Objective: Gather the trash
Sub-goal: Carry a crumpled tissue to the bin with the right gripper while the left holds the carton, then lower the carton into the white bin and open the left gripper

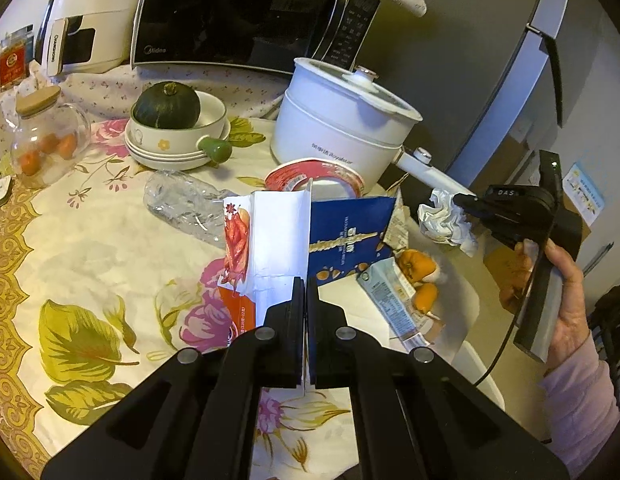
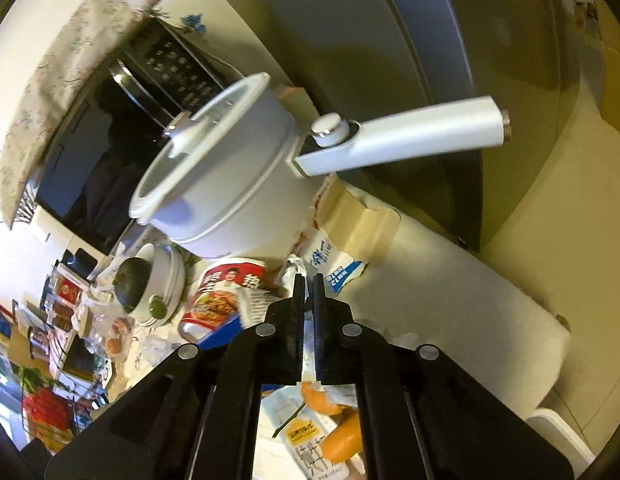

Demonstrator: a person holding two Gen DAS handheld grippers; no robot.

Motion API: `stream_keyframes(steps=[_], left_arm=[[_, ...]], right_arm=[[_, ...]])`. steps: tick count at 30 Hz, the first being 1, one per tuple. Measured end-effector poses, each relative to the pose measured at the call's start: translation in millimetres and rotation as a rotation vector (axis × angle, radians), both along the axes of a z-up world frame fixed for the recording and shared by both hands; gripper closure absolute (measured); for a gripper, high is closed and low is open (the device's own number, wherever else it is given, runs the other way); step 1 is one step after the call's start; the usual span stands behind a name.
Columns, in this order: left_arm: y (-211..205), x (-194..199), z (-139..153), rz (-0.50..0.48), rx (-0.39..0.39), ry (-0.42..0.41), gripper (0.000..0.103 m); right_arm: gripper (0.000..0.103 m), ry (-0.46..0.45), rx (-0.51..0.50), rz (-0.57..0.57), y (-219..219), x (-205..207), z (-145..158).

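My left gripper [image 1: 305, 282] is shut on the edge of a flattened carton [image 1: 278, 240], white inside with red and blue printed panels, and holds it upright over the floral tablecloth [image 1: 90, 264]. My right gripper [image 1: 456, 199] is shut on a crumpled white tissue [image 1: 444, 220], held in the air to the right of the table. In the right wrist view, the tissue [image 2: 295, 268] pokes out between the closed fingertips of the right gripper [image 2: 308, 280]. A red instant noodle cup [image 1: 314, 176], a crushed clear bottle [image 1: 182, 204], orange peels [image 1: 420, 268] and wrappers [image 1: 390, 300] lie nearby.
A white electric pot [image 1: 342, 128] with a long handle stands behind the trash. A bowl holding a dark squash [image 1: 168, 106], a glass jar [image 1: 46, 140], a microwave [image 1: 246, 12] and a white appliance [image 1: 86, 20] stand at the back. A grey fridge [image 1: 490, 60] is at right.
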State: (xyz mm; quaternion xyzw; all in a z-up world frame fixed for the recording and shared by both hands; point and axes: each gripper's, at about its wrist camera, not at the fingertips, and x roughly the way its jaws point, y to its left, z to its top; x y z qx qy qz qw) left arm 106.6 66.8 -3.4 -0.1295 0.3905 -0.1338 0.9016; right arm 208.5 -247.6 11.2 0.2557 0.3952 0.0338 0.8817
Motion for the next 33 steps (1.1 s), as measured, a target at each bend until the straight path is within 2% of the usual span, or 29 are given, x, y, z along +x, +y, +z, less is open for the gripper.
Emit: stream_keyframes(steps=[9, 15, 22, 29, 31, 33], left_arm=[[-14.9, -10.3, 12.9, -0.042, -0.037, -0.025, 0.102], [-34.3, -21.0, 20.5, -0.096, -0.048, -0.033, 0.102], [-59.3, -41.6, 30.0, -0.167, -0.05, -0.053, 0.102], [-101.0, -57.9, 18.4, -0.254, -0.038, -0.028, 0.102], [-114.2, -60.5, 12.9, -0.286, -0.031, -0.015, 0.102], [-132.3, -61.3, 7.9, -0.331, -0.032, 0.004, 0.102]], right_arm=[[0.1, -0.06, -0.05, 0.02, -3.1, -52.1, 35.7], [0.1, -0.068, -0.118, 0.022, -16.2, -110.7, 48.2], [0.1, 0.04, -0.168, -0.008, -42.0, -189.0, 16.0], [0.099, 0.125, -0.188, -0.045, -61.5, -238.6, -18.9], [0.096, 0.15, -0.192, -0.06, -66.2, -251.2, -28.2], [0.088, 0.179, -0.178, -0.072, -72.3, -263.0, -38.4]])
